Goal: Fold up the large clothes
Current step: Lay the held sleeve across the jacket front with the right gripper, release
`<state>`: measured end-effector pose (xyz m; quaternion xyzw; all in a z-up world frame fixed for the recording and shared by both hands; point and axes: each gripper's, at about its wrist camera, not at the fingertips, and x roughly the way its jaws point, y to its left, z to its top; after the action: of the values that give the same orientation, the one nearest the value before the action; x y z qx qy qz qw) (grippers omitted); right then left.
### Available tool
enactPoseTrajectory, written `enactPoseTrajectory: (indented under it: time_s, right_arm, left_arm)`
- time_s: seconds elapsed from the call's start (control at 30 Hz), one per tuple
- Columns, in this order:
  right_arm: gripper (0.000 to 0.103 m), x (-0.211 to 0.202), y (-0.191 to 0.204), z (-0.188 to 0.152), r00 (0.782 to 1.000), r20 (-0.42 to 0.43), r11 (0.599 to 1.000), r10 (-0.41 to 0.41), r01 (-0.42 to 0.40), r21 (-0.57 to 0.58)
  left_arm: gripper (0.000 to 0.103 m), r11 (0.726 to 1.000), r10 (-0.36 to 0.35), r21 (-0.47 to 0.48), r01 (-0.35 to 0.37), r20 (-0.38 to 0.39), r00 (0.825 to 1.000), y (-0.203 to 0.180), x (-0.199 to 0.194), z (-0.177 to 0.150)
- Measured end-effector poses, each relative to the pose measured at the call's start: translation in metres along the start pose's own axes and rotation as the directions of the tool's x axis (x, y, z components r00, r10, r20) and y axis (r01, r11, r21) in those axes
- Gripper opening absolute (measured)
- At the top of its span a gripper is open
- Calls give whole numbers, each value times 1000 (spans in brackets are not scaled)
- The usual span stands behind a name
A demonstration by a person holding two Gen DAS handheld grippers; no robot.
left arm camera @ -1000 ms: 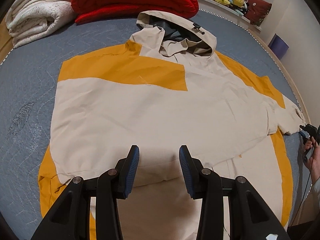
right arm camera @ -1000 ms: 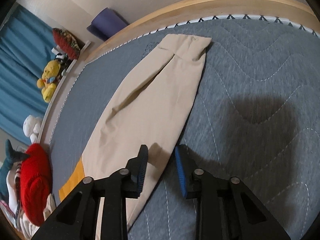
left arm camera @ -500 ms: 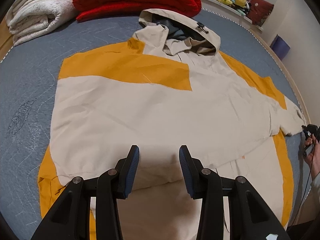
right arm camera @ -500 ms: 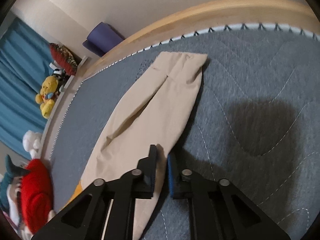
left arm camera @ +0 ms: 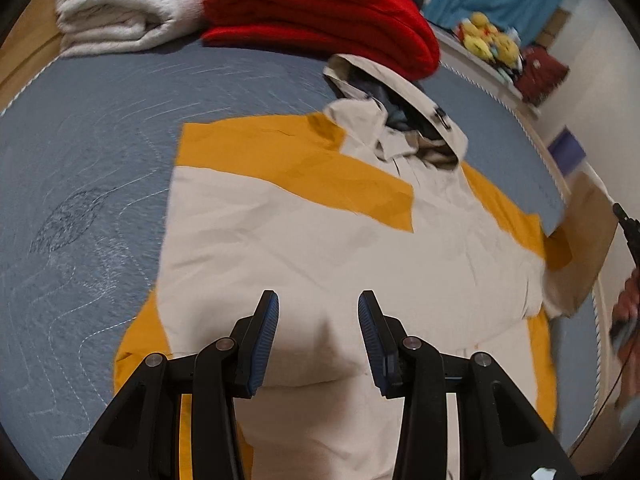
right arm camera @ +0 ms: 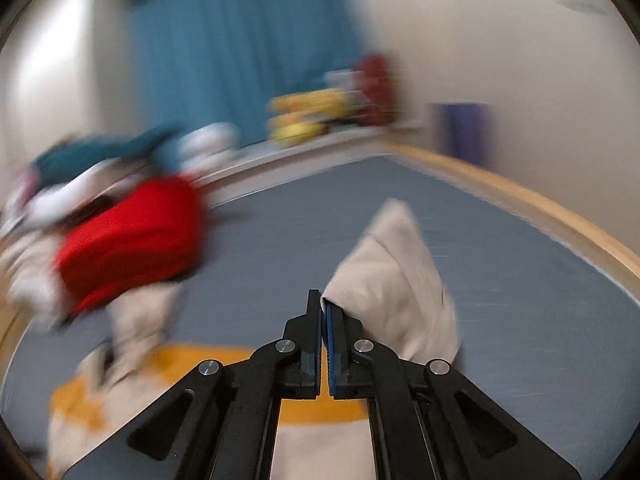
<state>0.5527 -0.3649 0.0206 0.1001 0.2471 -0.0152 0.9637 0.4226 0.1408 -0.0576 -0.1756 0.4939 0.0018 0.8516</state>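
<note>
Right wrist view: the right gripper (right arm camera: pixel 323 308), spread beside the sleeve (right arm camera: pixel 394 276) a second ago, now pinches its edge and lifts it off the bed (right arm camera: pixel 500 280), starting the fold. Beyond, the jacket (left arm camera: pixel 320 248) lies flat beneath the left gripper (left arm camera: pixel 318 320), jaws apart and empty.

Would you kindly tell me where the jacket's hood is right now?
In the left wrist view the hood lies upper right of centre on the blue mattress, its top against the folded red blanket.
</note>
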Motion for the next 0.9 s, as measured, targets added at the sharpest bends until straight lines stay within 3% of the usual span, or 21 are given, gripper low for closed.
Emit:
enactPoseTrajectory:
  time_s: [0.07, 0.13, 0.23, 0.33, 0.4, 0.53, 0.67, 0.8, 0.83, 0.9]
  right_arm:
    - [2, -11, 79, -12, 987, -51, 984, 155, -159, -76]
    - [2, -20, 136, -30, 956, -116, 952, 271, -283, -112]
    - [4, -23, 224, -83, 860, -296, 881, 415, -462, -107]
    - [10, -18, 271, -131, 791, -471, 856, 391, -501, -131]
    - [11, -21, 275, -145, 773, -525, 867, 356, -482, -123]
    - [15, -45, 245, -141, 809, -519, 912, 276, -390, -124]
    - [23, -76, 198, -125, 863, -460, 959, 209, -273, -76]
    - [33, -89, 153, -119, 910, -387, 987, 149, -159, 7]
    - [33, -89, 142, -117, 914, -386, 992, 125, -128, 20]
    - [33, -72, 127, -120, 901, -424, 995, 97, -76, 65]
  left_arm:
    - [38, 1000, -7, -28, 7, 8, 1000, 7, -5, 3]
    - [38, 999, -10, -47, 11, 17, 1000, 12, -10, 6]
    - [38, 997, -26, -68, 27, 20, 999, 19, -16, 9]
    - [38, 996, -48, -73, 49, 13, 999, 20, -20, 10]
    - [38, 996, -56, -71, 57, 13, 998, 20, -22, 9]
    - [38, 995, -79, -66, 80, 9, 997, 14, -23, 8]
    - [38, 991, -102, -91, 100, -14, 995, 11, -13, 5]
    - [38, 989, -78, -134, 67, -76, 994, 23, 3, 1]
    - [38, 985, -70, -166, 53, -102, 992, 32, 7, 0]
    - [38, 972, -75, -233, 38, -151, 986, 52, 17, -5]
